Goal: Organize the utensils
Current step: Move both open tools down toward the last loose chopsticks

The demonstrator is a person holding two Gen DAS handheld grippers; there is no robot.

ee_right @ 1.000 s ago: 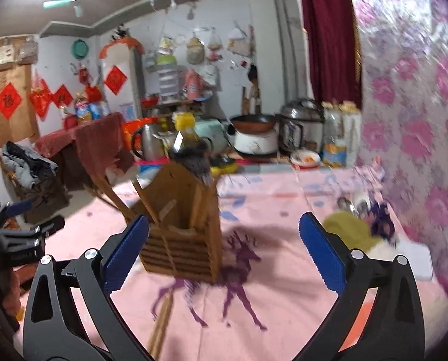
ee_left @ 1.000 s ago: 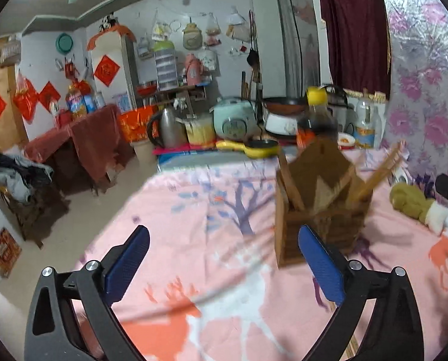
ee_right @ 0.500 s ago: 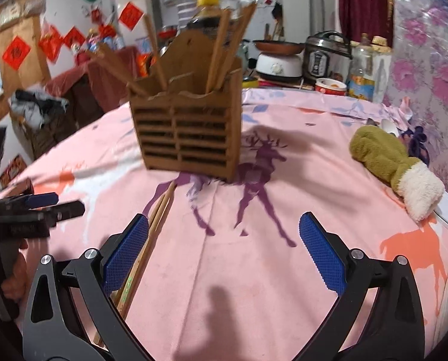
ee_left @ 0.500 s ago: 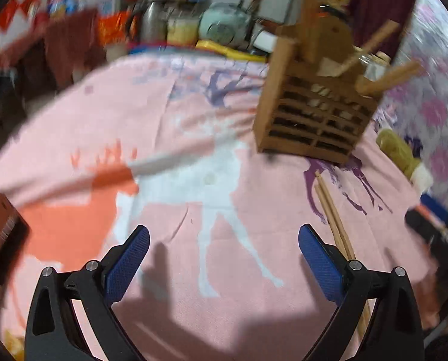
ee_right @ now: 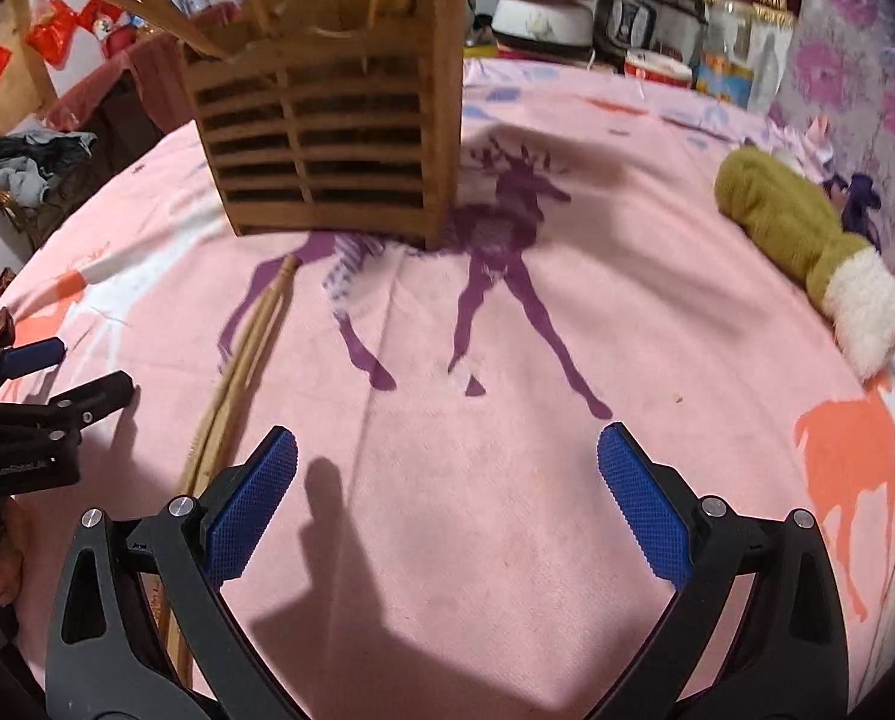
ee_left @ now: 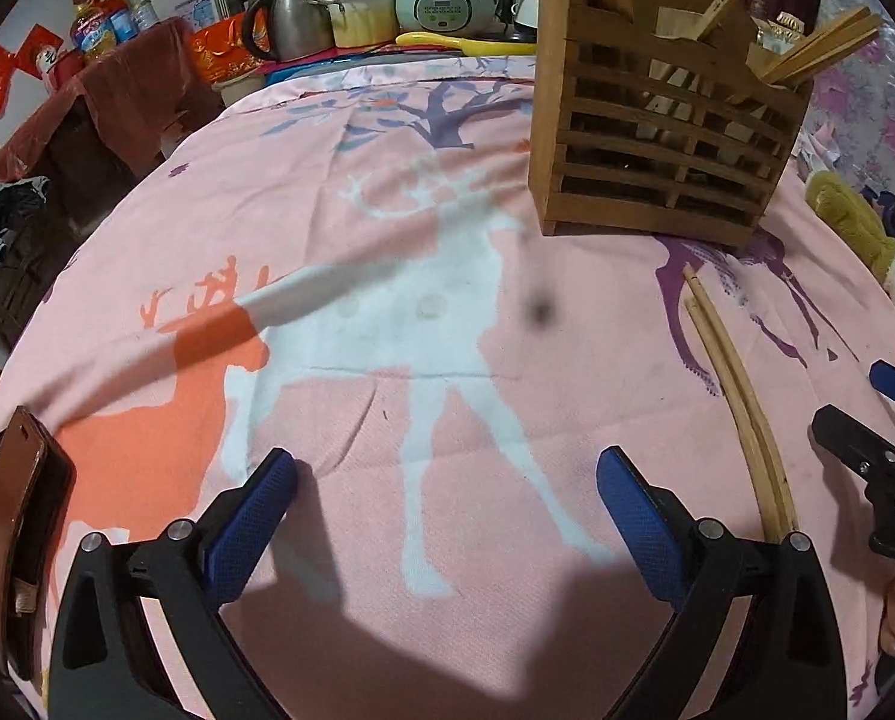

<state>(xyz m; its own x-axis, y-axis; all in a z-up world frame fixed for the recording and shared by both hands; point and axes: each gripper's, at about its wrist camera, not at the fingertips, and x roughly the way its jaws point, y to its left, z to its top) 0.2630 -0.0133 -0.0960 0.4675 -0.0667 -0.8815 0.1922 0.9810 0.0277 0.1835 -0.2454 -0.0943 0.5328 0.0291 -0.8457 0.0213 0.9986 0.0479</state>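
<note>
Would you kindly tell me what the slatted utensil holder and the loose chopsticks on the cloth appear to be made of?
The slatted brown utensil holder looks like unvarnished wood: matte, with visible slat joints. The pair of pale chopsticks seems to be bamboo or light wood, tan and dull; the grain is too fine to tell.

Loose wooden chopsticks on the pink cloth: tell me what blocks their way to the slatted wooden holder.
Nothing visible does. The loose wooden chopsticks lie flat, tips pointing at the slatted wooden holder, only bare pink deer-print cloth between.
</note>
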